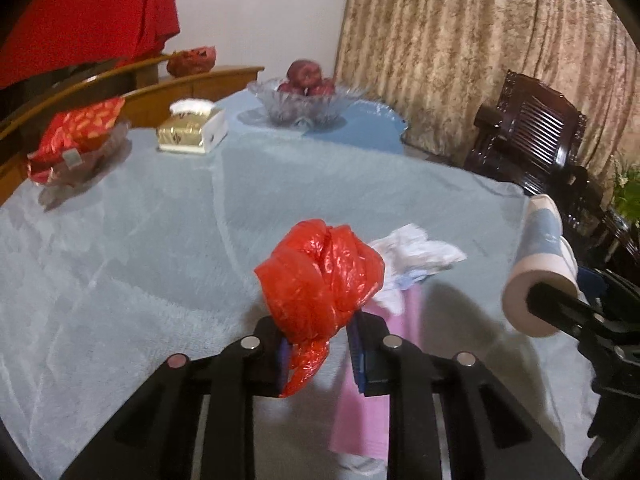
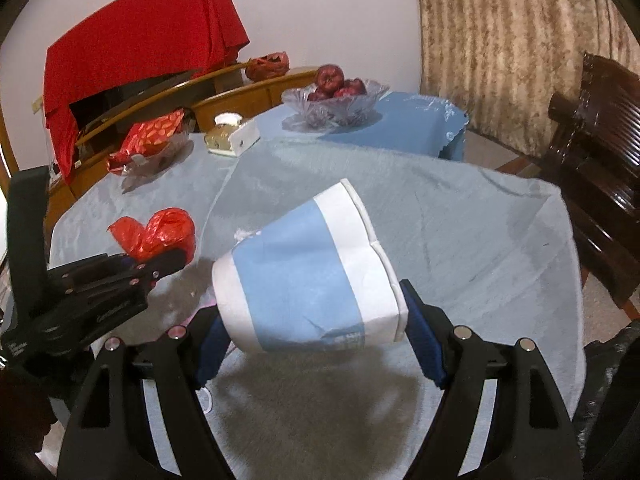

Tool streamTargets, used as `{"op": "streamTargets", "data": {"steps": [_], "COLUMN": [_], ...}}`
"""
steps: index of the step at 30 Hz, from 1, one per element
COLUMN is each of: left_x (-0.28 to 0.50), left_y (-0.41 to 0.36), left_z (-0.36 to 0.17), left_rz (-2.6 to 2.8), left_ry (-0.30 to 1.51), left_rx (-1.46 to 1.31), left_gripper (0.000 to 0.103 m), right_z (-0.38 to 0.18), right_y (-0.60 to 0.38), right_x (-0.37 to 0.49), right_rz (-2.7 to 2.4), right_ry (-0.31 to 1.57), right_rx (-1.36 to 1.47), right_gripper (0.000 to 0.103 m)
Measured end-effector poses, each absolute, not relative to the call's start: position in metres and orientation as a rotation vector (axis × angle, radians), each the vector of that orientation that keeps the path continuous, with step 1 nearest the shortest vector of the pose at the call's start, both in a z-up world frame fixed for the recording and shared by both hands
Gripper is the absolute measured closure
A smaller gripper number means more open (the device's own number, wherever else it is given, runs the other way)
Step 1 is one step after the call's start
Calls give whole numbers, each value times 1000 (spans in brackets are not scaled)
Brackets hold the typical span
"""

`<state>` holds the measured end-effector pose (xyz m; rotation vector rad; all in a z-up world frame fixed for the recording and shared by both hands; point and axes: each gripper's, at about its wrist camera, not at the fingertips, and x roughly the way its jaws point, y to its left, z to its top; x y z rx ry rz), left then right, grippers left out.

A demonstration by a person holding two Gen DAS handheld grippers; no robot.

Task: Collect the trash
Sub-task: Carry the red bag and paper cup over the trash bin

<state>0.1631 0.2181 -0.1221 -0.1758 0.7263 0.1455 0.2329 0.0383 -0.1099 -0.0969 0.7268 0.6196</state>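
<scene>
Trash in both claws, above the table (image 1: 120, 248). Left gripper (image 1: 316, 344) is pinching a crumpled red plastic bag (image 1: 320, 276) at its neck: light, soft, slippery. Right gripper (image 2: 320, 320) is spanning wide across a blue-and-white paper cup (image 2: 304, 280), probably crushable; sidewalls are taking the grip.

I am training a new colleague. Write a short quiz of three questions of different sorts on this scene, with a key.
1. True or false: the left gripper is shut on the red plastic bag.
2. What does the right gripper hold? A) a tissue box B) a blue-and-white paper cup C) an apple
3. Fill in: the glass bowl at the far end of the table holds red ____.

Key: 1 true. 2 B, the blue-and-white paper cup, lying tilted between the pads. 3 apples.
</scene>
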Motion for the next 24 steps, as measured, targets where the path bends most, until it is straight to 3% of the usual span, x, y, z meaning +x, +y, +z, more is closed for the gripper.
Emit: {"op": "streamTargets", "data": {"steps": [24], "left_x": [142], "left_y": [91], "left_z": [-59], "left_rz": [-65], "left_ry": [612], "left_rx": [-122], "left_gripper": [79], "right_z": [-43], "right_y": [-83], "right_x": [186], "right_rz": [449], "right_ry": [600], "right_rx": [-30], "right_gripper": [28]}}
